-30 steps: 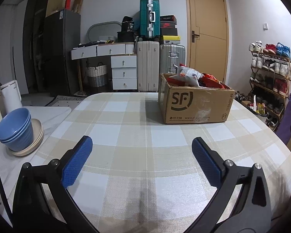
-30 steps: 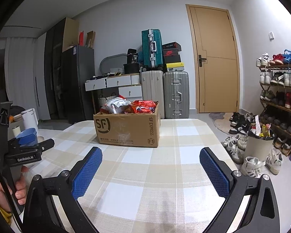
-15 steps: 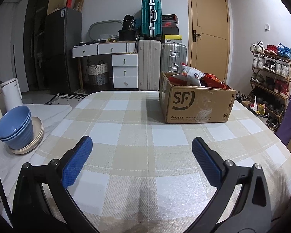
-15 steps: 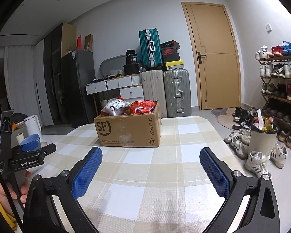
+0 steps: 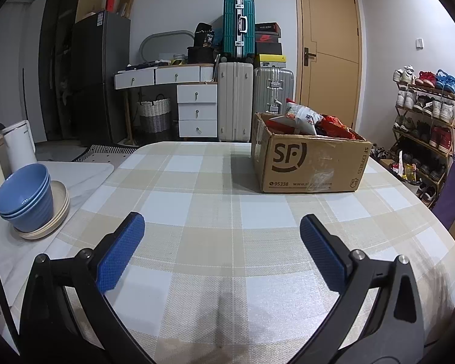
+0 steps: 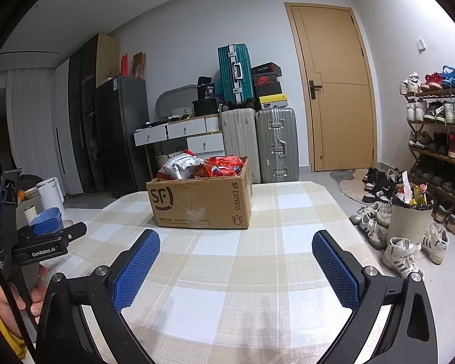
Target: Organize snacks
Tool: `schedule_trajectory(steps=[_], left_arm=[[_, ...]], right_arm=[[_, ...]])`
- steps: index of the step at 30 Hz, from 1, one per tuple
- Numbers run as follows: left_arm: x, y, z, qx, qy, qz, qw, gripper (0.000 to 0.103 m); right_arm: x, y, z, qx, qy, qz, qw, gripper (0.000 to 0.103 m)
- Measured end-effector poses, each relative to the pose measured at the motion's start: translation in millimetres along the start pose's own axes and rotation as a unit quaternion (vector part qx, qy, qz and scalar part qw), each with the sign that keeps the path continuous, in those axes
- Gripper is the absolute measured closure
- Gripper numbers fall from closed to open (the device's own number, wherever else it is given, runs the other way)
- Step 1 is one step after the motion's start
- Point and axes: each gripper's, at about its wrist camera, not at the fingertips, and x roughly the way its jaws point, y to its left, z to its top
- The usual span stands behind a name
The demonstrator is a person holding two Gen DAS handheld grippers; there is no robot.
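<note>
A brown SF cardboard box (image 5: 309,163) stands on the checked tablecloth (image 5: 215,212), at the far right in the left wrist view and at the far centre-left in the right wrist view (image 6: 197,203). Snack bags (image 5: 306,118) fill it, white and red ones (image 6: 203,165) sticking above the rim. My left gripper (image 5: 222,245) is open and empty, well short of the box. My right gripper (image 6: 236,261) is open and empty, also short of it. The left gripper's body (image 6: 42,242) shows at the left edge of the right wrist view.
Stacked blue bowls (image 5: 25,197) on a cream plate sit on a white side table at left, with a white kettle (image 5: 18,145) behind. Suitcases (image 5: 242,103), drawers and a door stand beyond the table. A shoe rack (image 6: 436,139) and bin (image 6: 409,218) are at right.
Both grippers stay open. The right wrist view has tilted up and drawn slightly nearer the box. The left wrist view has barely shifted.
</note>
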Motion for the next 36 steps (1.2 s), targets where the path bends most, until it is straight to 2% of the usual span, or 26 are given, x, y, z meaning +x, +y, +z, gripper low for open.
schedule_trajectory(steps=[19, 36], left_arm=[[-0.1, 3.4, -2.0, -0.006, -0.004, 0.016, 0.9999, 0.001], [-3.0, -1.0, -5.1, 0.003, -0.011, 0.006, 0.9999, 0.001]], right_arm=[[3.0, -4.7, 0.4, 0.009, 0.007, 0.002, 1.000, 0.001], [3.2, -6.4, 1.5, 0.011, 0.009, 0.000, 1.000, 0.001]])
